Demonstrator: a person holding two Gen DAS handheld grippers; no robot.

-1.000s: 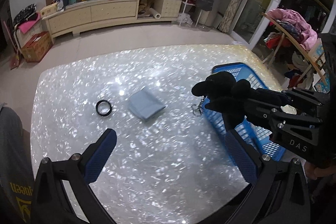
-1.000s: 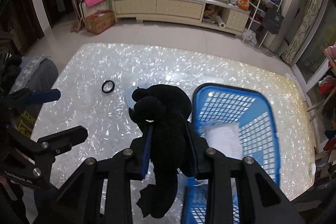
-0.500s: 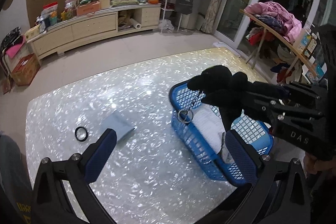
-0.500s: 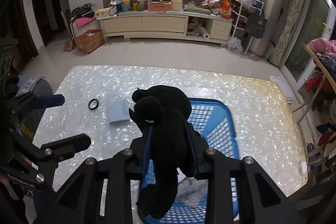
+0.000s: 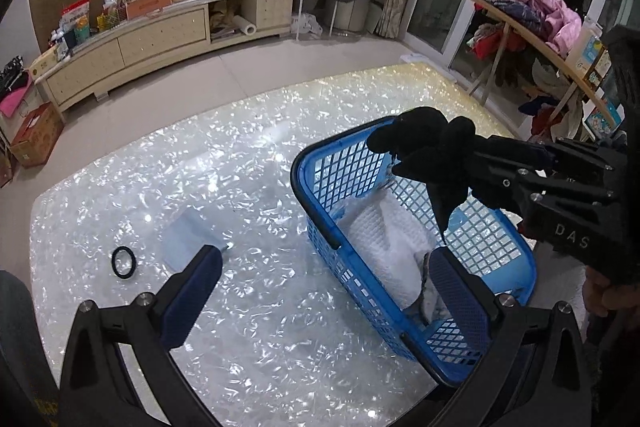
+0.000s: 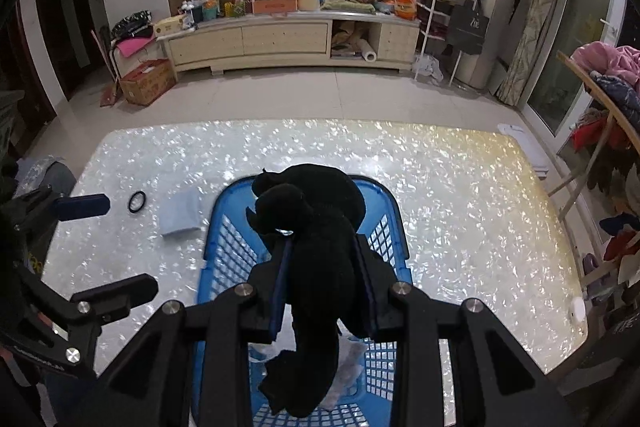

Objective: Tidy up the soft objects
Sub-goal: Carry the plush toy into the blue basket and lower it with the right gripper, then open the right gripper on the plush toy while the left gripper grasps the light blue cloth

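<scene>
The black plush toy (image 6: 316, 251) hangs over the blue basket (image 5: 320, 239), pinched between the pads of the right tongs (image 6: 322, 279), with its tail end dangling low toward the white cloth (image 5: 388, 239) already inside. To finish this step well, I would lower the toy until its dangling end is below the rim, keep it centred over the white cloth, then let go, so that nothing drapes over the edge. The left tongs (image 5: 320, 291) are spread wide with nothing between them, hovering above the bench (image 5: 248, 347) by the basket's near side. Count: 1 plush toy, 1 basket, 1 white cloth in it, 1 folded pale blue cloth (image 5: 190, 235) and 1 black ring (image 5: 124, 262) on the bench, 2 tongs.
</scene>
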